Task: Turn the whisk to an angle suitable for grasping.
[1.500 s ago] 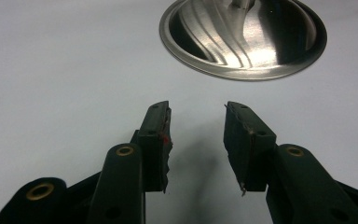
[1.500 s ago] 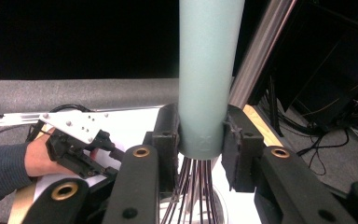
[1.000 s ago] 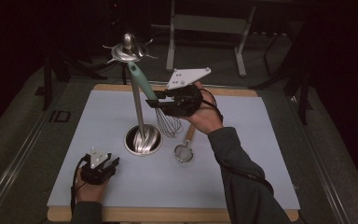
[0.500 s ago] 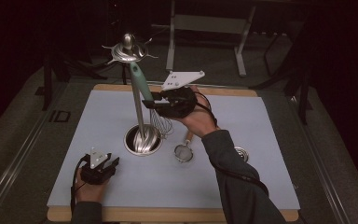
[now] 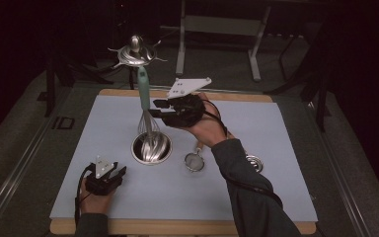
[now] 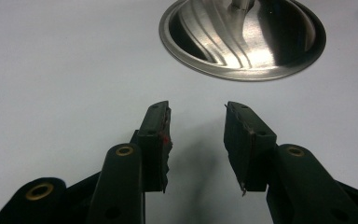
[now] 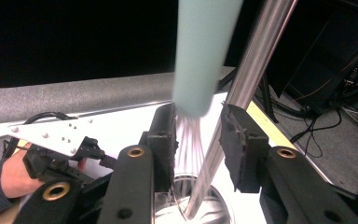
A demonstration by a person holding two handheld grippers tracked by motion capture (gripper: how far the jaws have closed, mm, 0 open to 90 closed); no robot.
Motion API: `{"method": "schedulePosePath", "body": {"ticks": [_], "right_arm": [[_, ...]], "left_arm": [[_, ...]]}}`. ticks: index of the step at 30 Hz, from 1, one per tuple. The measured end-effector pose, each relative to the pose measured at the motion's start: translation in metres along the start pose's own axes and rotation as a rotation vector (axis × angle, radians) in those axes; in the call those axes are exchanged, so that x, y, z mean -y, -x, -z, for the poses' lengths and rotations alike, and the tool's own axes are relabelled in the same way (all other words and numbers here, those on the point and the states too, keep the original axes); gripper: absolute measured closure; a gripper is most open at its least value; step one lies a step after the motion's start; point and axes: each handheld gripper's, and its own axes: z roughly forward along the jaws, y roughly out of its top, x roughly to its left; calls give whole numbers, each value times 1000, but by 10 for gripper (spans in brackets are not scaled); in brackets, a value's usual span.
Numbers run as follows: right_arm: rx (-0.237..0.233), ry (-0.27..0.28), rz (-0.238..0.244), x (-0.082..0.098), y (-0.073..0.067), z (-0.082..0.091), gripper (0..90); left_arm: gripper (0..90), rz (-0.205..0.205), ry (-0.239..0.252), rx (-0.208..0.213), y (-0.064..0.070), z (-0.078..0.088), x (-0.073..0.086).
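Observation:
A whisk with a teal handle (image 5: pixel 143 89) hangs from the top of a steel stand (image 5: pixel 134 52), its wires (image 5: pixel 148 126) just above the stand's round base (image 5: pixel 151 147). My right gripper (image 5: pixel 160 109) is level beside the wires. In the right gripper view the handle (image 7: pixel 205 51), blurred wires (image 7: pixel 189 140) and the stand's pole (image 7: pixel 242 88) lie between its jaws. They have just been opening and are not pressing on the whisk. My left gripper (image 5: pixel 109 174) rests open on the mat at the front left with nothing between its fingers (image 6: pixel 156 135), facing the base (image 6: pixel 242 37).
A small mesh strainer (image 5: pixel 194 160) lies on the pale mat (image 5: pixel 286 128) right of the base. A round metal piece (image 5: pixel 254 162) sits beside the right sleeve. The table's wooden edge (image 5: pixel 177 226) runs along the front, with dark floor and frames behind.
The whisk has swung from a tilt to hang straight along the pole. The right gripper has shifted slightly left, and its jaws have let go of the whisk. The left gripper has stayed put.

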Motion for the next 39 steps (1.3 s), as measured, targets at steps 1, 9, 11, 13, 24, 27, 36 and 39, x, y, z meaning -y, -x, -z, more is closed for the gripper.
{"method": "schedulePosePath", "body": {"ticks": [1,9,11,13,24,27,36,39], "right_arm": [[-2,1,0,1,0,0,654],[-9,-25,15,8,2,8,655],[-8,-32,17,11,4,11,659],[-4,-43,12,13,6,13,660],[24,-142,-14,26,11,22,660],[72,-190,-20,36,13,26,665],[105,-241,-17,61,18,33,662],[131,-259,-16,73,20,38,663]], "left_arm": [[612,1,1,-1,0,0,0],[610,6,5,-1,0,0,0],[610,7,5,-1,0,0,0],[610,8,6,-1,0,0,0],[608,9,8,-3,0,0,0],[608,8,10,-3,0,0,0],[596,12,10,-8,0,0,0],[592,14,7,-7,-1,0,0]]}}
